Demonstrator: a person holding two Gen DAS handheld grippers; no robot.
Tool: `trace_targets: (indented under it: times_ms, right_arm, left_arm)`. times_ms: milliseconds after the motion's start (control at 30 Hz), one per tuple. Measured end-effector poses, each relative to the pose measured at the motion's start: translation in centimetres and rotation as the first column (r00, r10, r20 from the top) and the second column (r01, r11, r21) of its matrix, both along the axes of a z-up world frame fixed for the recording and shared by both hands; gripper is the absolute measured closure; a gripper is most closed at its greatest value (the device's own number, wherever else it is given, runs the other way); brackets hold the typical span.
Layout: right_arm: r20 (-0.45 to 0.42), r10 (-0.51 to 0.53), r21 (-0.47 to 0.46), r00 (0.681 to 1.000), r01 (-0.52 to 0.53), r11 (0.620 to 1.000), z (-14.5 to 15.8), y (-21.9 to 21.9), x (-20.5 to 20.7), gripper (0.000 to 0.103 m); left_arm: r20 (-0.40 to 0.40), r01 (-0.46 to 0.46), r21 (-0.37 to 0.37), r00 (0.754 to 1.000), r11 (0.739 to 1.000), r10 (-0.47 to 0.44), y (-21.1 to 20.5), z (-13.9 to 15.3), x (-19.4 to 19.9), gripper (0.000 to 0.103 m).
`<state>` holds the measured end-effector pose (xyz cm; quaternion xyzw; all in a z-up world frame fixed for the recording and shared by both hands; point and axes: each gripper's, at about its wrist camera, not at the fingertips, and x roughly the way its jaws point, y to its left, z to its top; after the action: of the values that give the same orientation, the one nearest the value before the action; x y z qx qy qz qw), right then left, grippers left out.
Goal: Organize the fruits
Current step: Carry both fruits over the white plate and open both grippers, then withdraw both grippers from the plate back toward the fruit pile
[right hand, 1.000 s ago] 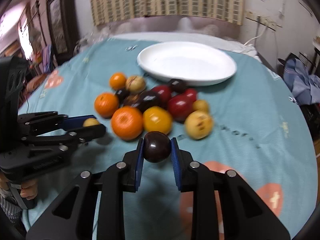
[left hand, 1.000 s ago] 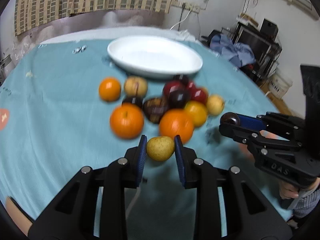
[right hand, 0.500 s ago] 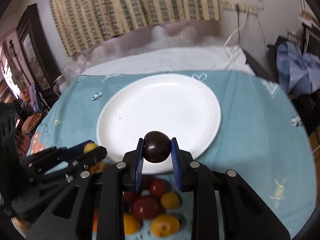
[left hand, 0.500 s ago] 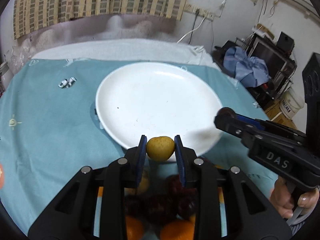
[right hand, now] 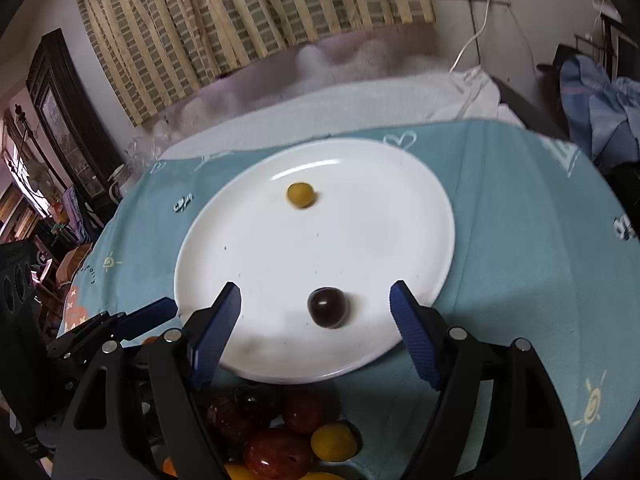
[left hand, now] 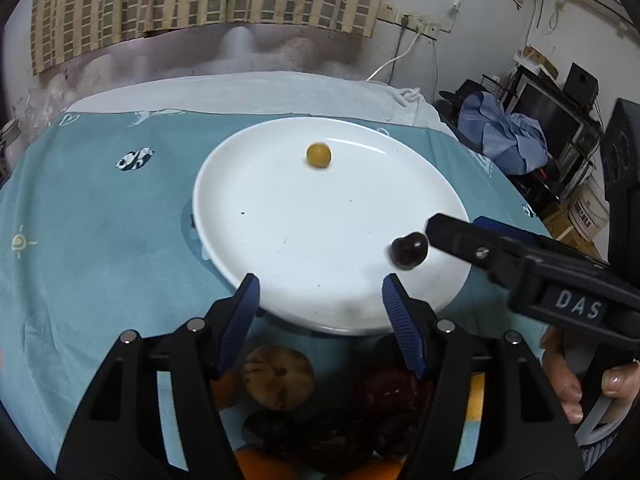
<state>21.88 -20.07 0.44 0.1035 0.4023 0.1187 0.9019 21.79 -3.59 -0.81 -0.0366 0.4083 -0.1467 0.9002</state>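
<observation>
A white plate [left hand: 280,216] [right hand: 384,216] lies on the teal cloth. A small yellow fruit [left hand: 318,155] [right hand: 300,195] sits on its far part. A dark plum [left hand: 409,251] [right hand: 327,307] sits on its near part. My left gripper [left hand: 320,312] is open and empty at the plate's near rim. My right gripper [right hand: 316,320] is open and empty, its fingers either side of the plum without touching it. It shows from the side in the left wrist view [left hand: 520,264]. The fruit pile [left hand: 320,420] [right hand: 288,436] lies below both grippers.
The pile holds oranges, red and dark plums, yellow fruits and a brown pear [left hand: 279,376]. A small black-and-white print [left hand: 135,158] marks the cloth left of the plate. Furniture and blue clothes [left hand: 508,136] stand beyond the table's right edge.
Both grippers carried their fruit from the pile to above the plate, then opened. The yellow fruit now lies on the far part of the plate and the dark plum on the near part.
</observation>
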Motion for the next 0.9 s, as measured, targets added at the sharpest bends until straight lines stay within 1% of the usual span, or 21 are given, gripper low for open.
trace_targets:
  times_ms: [100, 233, 267, 333, 400, 500, 567, 633, 700, 833, 900]
  right_arm:
    - [0.05, -0.009, 0.021, 0.999, 0.008, 1.0, 1.8, -0.4, -1.2, 0.026]
    - [0.089, -0.003, 0.029, 0.996, 0.001, 1.0, 3.4, -0.3, -3.9, 0.026]
    - [0.092, 0.004, 0.026, 0.996, -0.007, 1.0, 3.4, -0.3, -4.8, 0.026]
    - [0.102, 0.008, 0.012, 0.995, -0.009, 1.0, 2.9, -0.1, -6.8, 0.025]
    - [0.116, -0.003, -0.008, 0.993, 0.004, 1.0, 2.4, -0.2, -8.5, 0.025]
    - [0.135, -0.017, 0.0, 0.991, 0.017, 1.0, 1.5, -0.7, -10.6, 0.025]
    - [0.139, -0.025, 0.02, 0.99, 0.022, 1.0, 1.4, -1.1, -11.2, 0.025]
    - [0.136, -0.043, 0.022, 0.99, 0.04, 0.999, 1.3, -1.6, -11.0, 0.025]
    - [0.117, -0.062, 0.026, 0.991, 0.059, 0.998, 1.2, -2.1, -10.5, 0.025]
    - [0.035, -0.091, 0.115, 0.995, 0.087, 0.99, 0.2, -4.0, -9.5, 0.025]
    - [0.022, -0.094, 0.131, 0.995, 0.09, 0.987, 0.1, -4.2, -9.5, 0.025]
  left_arm:
    - [0.02, -0.043, -0.016, 0.999, 0.999, 0.043, 1.8, 0.8, -0.7, 0.032]
    - [0.067, -0.141, -0.031, 0.988, 0.99, 0.142, 5.5, 1.8, -3.3, 0.025]
    - [0.072, -0.162, -0.037, 0.984, 0.986, 0.164, 6.3, 1.9, -3.9, 0.023]
    - [0.069, -0.194, -0.042, 0.978, 0.98, 0.197, 7.6, 1.4, -5.0, 0.023]
    - [0.058, -0.221, -0.027, 0.973, 0.975, 0.222, 8.4, 0.6, -5.9, 0.023]
    - [0.057, -0.235, 0.015, 0.971, 0.972, 0.234, 8.4, -0.6, -7.0, 0.023]
    - [0.077, -0.234, 0.052, 0.97, 0.971, 0.23, 7.9, -0.8, -7.2, 0.022]
    - [0.107, -0.235, 0.114, 0.969, 0.965, 0.223, 7.2, -0.8, -7.0, 0.02]
    - [0.112, -0.232, 0.146, 0.97, 0.962, 0.217, 7.0, -1.0, -6.8, 0.019]
    - [0.096, -0.217, 0.158, 0.974, 0.963, 0.204, 7.0, -1.6, -6.5, 0.019]
    - [0.099, -0.211, 0.179, 0.976, 0.961, 0.196, 6.7, -1.9, -6.3, 0.017]
